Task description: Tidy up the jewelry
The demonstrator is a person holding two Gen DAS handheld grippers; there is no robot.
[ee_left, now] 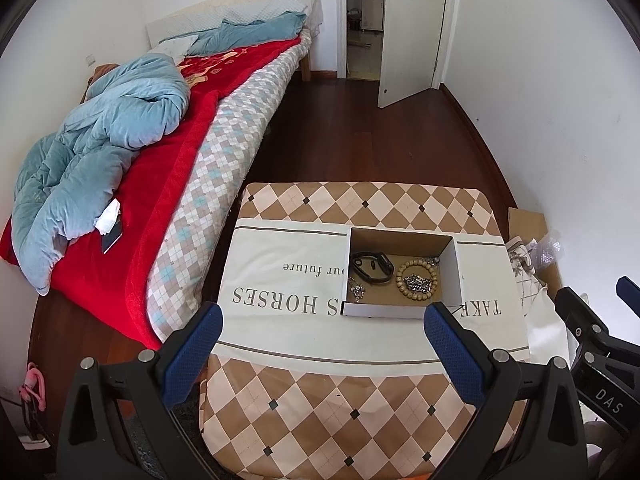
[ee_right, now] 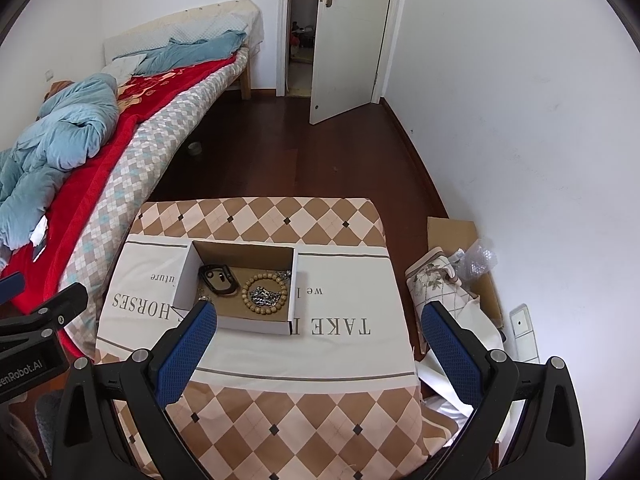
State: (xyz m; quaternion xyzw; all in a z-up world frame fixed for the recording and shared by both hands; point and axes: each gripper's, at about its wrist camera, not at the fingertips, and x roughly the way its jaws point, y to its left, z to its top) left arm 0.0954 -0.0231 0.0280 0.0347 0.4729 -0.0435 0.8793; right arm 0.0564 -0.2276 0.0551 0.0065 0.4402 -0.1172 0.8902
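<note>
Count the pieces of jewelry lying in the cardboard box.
4 visible: black wristband at back left, pendant necklace front left, wooden bead bracelet on the right, silver chain inside it. More may be hidden.

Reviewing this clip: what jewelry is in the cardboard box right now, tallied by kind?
In the cardboard box:
Black wristband: 1
Wooden bead bracelet: 1
Silver chain piled inside the bead bracelet: 1
Silver chain with pendant, left side: 1
Silver chain, far right corner: 1, partly hidden
Total: 5
</note>
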